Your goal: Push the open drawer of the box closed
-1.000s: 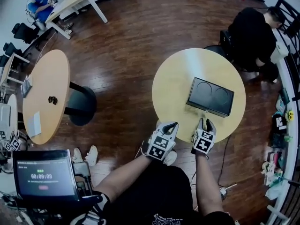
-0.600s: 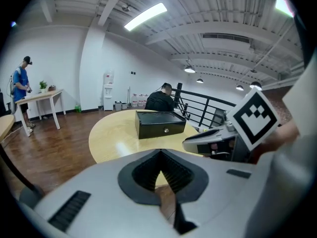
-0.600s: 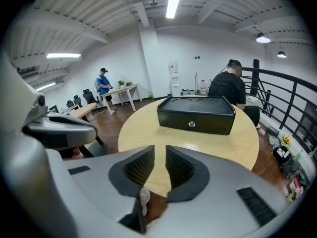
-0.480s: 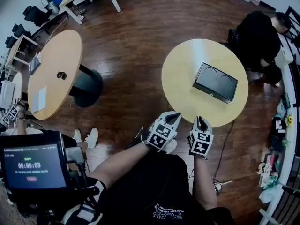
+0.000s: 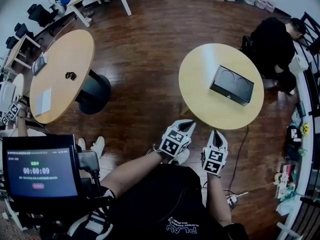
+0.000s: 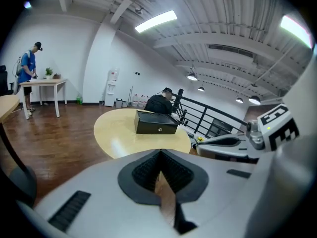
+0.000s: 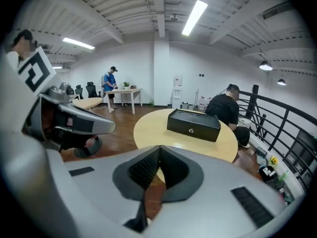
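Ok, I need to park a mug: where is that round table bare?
The round table is bare from the black box leftward and toward its near rim. The box crowds only the right side.

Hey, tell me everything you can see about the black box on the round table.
The box is black, low and rectangular, with a matte look. Its top has two shallow round hollows side by side. The long front face carries one small silvery knob at its middle and looks flush, with no drawer sticking out. It sits flat on the pale wooden round table, turned at an angle, on the table's far right part. Only the table touches it.
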Available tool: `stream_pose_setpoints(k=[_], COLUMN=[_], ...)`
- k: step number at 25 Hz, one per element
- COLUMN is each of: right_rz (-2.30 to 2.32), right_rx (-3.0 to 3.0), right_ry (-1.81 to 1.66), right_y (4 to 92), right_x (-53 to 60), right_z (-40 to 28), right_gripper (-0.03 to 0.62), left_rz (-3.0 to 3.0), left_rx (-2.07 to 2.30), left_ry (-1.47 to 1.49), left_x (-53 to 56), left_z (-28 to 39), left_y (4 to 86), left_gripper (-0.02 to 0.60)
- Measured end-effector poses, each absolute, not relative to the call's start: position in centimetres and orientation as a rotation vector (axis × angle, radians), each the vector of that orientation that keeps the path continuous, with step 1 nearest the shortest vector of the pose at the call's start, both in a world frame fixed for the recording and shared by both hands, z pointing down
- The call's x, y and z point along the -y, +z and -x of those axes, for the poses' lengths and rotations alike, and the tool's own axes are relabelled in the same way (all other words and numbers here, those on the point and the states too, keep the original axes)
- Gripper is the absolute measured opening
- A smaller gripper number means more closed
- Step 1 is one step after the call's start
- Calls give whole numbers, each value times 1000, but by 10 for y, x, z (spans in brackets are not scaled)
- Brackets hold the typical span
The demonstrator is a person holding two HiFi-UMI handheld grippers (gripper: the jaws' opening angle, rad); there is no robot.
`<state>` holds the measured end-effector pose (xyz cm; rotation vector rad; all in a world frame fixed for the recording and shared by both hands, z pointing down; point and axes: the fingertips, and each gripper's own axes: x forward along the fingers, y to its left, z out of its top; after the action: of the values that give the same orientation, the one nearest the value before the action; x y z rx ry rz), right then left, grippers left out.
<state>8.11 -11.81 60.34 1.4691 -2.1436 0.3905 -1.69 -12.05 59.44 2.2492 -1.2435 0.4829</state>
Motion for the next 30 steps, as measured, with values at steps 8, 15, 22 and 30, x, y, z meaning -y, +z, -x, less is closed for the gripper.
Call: stream_pose_setpoints(k=[8, 15, 22, 30], right_rz=[-1489, -1710, -1755, -1821], right_rx=[2190, 2245, 2256, 2290], right_ry=[349, 489, 579, 485], right_y=[568, 521, 508, 461], right_x=[15, -40, -76, -119], right_z=[-56, -53, -57, -71], right_gripper=[6, 6, 6, 6], left_rz=[-2324, -2307, -2318, -2417], left_rx=[1316, 1354, 1304, 1306], left_ry=[407, 346, 294, 262], left_x=[44, -18, -55, -106], left_z=[54, 81, 90, 55], left_y=[562, 536, 503, 453], left_gripper=[0, 0, 0, 0])
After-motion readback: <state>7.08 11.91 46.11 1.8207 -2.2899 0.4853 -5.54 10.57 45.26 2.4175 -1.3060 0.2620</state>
